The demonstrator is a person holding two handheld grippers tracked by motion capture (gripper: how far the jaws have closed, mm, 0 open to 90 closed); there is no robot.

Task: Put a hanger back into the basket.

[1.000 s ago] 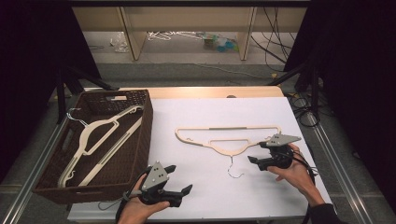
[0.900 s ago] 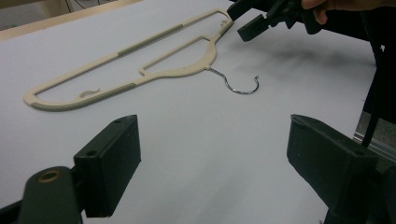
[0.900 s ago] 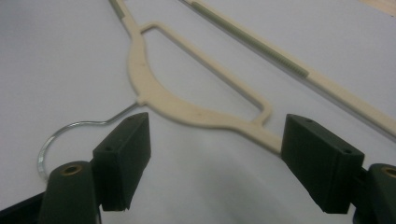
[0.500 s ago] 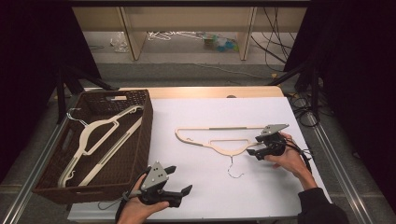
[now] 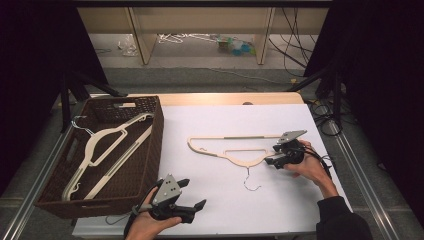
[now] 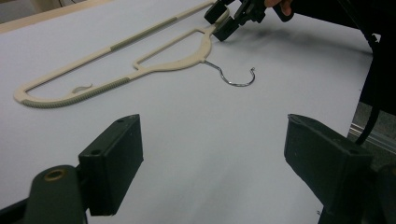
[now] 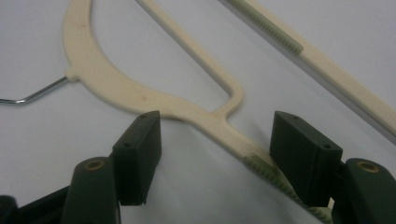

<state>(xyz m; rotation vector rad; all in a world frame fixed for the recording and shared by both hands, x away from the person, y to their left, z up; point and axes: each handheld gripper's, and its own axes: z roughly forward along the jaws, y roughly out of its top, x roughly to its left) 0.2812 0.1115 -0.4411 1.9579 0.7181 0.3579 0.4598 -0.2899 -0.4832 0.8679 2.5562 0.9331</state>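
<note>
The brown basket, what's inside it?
Inside the brown basket lie two cream hangers, crossing each other, one with a metal hook. The near wall hides the basket's bottom front edge, so anything there can't be seen.

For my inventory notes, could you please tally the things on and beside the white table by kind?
Cream hangers: 3 — one on the table, two in the basket
Brown wicker basket: 1
Handheld grippers: 2 — left gripper, right gripper
Total: 6
</note>
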